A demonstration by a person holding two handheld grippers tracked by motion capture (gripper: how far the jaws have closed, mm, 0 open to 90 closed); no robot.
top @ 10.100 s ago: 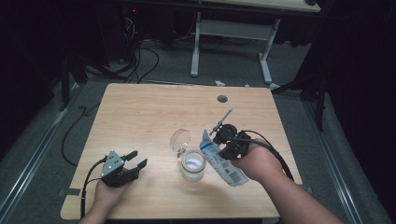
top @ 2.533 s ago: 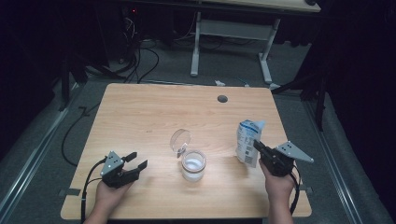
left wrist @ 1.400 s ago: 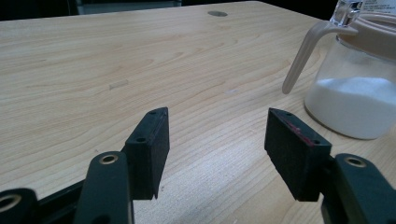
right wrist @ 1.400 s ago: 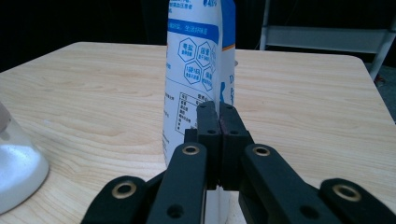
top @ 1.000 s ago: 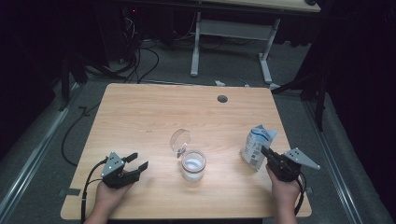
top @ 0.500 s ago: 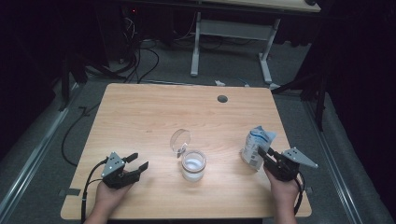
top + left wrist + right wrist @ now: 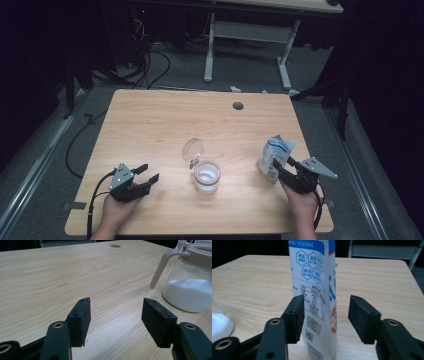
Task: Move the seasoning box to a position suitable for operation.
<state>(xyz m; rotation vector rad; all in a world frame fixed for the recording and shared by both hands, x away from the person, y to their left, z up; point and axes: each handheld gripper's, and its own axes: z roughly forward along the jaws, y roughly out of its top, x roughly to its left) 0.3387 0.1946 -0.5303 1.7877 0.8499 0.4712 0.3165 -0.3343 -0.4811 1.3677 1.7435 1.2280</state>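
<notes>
**Pouch released, standing on its own**

Jaws on your right gripper (image 7: 325,315) have just been opening and now stand wide, with the white-and-blue printed pouch (image 7: 317,290) between them but pinched by neither pad; the left-hand pad sits just beside the pouch's printed face, and the other stands clear of it. In the high view the pouch (image 7: 275,156) stands upright at the right edge of the wooden table (image 7: 165,120), just in front of that gripper (image 7: 283,171).

Your left gripper (image 7: 146,175), at the lower left of that frame, has its jaws spread wide on nothing; in its own view, bare wood lies between them (image 7: 116,312).

The glass jar (image 7: 206,176) of white powder sits at the centre, its hinged lid (image 7: 193,149) tipped open.

Watch the retreat. A tall, soft pouch probably tips easily: if you draw back crooked, the near pad could drag its face and topple it, perhaps off the table's right edge. Pull straight back.
</notes>
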